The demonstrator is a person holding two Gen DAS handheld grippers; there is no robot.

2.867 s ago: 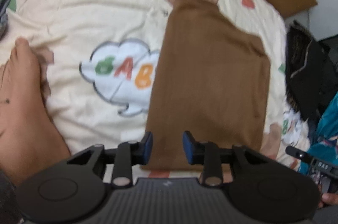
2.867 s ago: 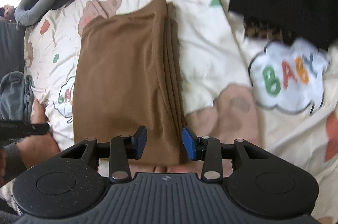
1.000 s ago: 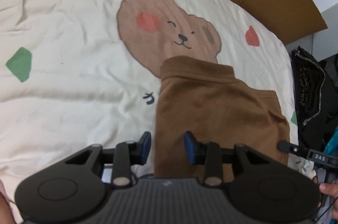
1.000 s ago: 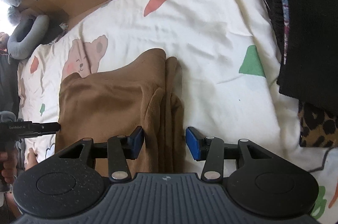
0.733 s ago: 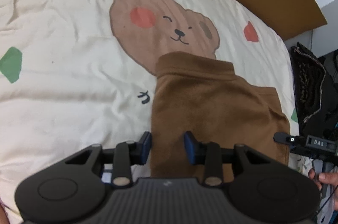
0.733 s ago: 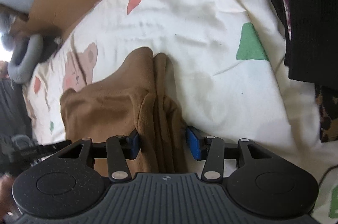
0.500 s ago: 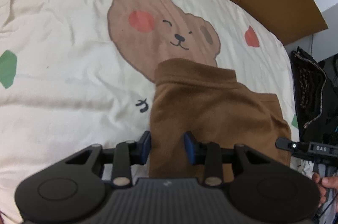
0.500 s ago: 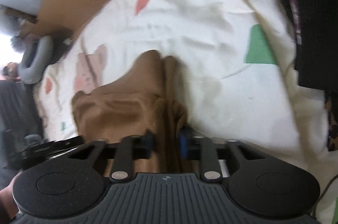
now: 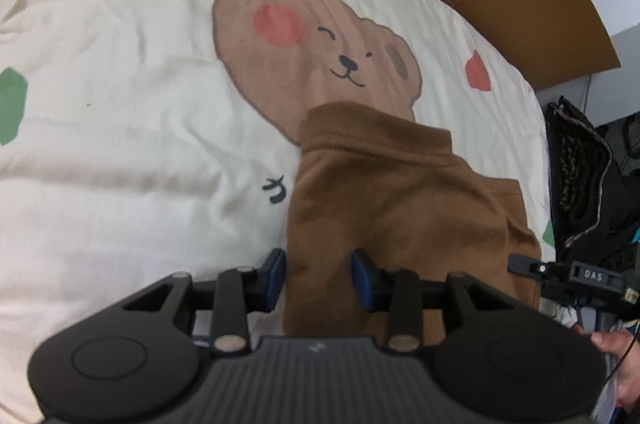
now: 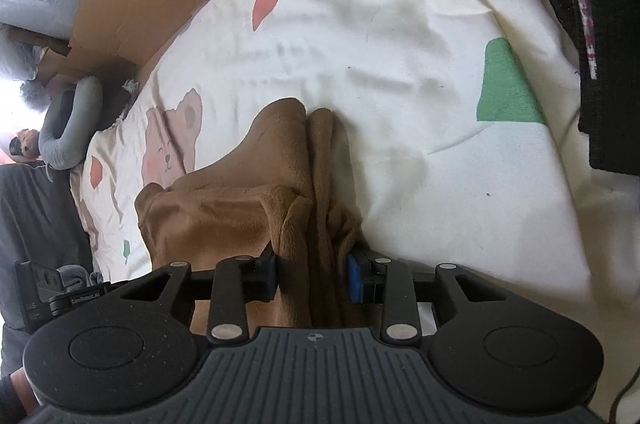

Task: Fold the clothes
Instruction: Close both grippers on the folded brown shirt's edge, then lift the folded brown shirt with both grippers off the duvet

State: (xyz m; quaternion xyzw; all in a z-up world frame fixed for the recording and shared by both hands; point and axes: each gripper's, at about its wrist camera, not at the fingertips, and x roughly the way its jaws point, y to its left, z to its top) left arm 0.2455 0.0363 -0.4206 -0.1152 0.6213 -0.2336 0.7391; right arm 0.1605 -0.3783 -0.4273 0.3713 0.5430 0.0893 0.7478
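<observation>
Right wrist view: my right gripper [image 10: 312, 276], jaws just reopening, pinches the bunched brown garment [image 10: 248, 212] mid-sheet [image 10: 400, 44]. My left gripper [image 9: 318, 274] straddles its other edge (contact unclear). Mid-fold, I judge; next, lay both edges over evenly.

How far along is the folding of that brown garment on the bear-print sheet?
Well along. The brown garment is already folded into a narrow layered stack on the bear-print sheet. In hand: the left hand-held gripper and right hand-held gripper each straddle a near corner, the right's jaws having just reopened around the bunched layers. Left: probably one last fold. Dark clothes lie alongside.
</observation>
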